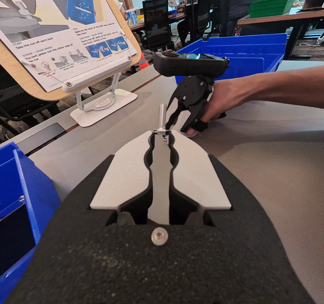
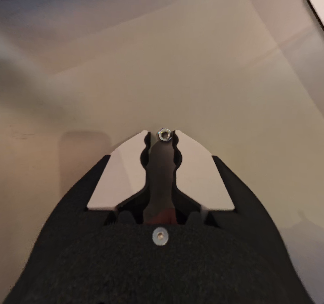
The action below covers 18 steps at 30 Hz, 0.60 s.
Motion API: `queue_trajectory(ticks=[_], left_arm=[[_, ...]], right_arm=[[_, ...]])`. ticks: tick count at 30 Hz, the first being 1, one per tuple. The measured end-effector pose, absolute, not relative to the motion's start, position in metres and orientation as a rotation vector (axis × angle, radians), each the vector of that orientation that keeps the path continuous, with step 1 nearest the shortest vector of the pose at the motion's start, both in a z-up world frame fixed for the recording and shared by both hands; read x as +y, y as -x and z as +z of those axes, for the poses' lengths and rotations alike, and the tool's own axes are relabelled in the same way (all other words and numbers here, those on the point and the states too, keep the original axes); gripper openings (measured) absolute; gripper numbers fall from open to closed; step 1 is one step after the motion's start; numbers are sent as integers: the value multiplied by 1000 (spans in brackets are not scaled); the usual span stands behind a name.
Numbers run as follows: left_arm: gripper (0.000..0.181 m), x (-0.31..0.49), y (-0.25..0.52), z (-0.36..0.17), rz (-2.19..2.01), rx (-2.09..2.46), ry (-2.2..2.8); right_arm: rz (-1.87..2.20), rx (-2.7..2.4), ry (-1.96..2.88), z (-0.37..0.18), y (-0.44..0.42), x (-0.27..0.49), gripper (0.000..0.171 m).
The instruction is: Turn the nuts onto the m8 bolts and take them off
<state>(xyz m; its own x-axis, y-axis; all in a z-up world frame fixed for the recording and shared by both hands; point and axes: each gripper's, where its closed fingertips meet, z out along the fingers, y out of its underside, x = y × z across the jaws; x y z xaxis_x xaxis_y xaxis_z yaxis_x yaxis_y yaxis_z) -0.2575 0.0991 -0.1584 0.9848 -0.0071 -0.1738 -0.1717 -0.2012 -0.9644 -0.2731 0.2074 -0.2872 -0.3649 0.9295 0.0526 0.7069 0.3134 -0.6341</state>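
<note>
My left gripper (image 1: 162, 134) is shut on the head of a silver bolt (image 1: 163, 116). The bolt stands upright, thread up, just above the grey table (image 1: 254, 164). In the left wrist view my right gripper (image 1: 176, 128), held by a hand, points down at the table just right of the bolt. In the right wrist view that gripper (image 2: 161, 135) looks straight down. A small silver nut (image 2: 164, 135) lies flat on the table (image 2: 157, 68) between its fingertips. The nut is close to the right finger (image 2: 191, 164), with a small gap on the left. The jaws stand narrowly open.
A blue bin (image 1: 245, 55) stands behind the right gripper and another blue bin (image 1: 21, 208) at the near left. An instruction sheet on a white stand (image 1: 98, 106) is at the back left; its base corner shows in the right wrist view (image 2: 317, 3). Chairs and desks lie beyond. Tip to tip, the grippers are about 15 cm apart.
</note>
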Motion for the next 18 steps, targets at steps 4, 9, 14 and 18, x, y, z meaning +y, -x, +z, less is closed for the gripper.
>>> queue_trajectory(ticks=[4, 9, 14, 18], left_arm=[[15, 101, 256, -161, 155, 146, 1778], [15, 102, 258, -163, 170, 157, 1787], [15, 106, 261, -156, 176, 160, 1773], [15, 106, 255, -154, 180, 180, 1769]], right_arm=[[723, -2224, 1400, -288, 273, 207, 14], [680, -2178, 1290, -271, 271, 208, 14], [846, -1898, 1057, -155, 223, 193, 14], [1019, -1652, 955, -119, 150, 175, 13]])
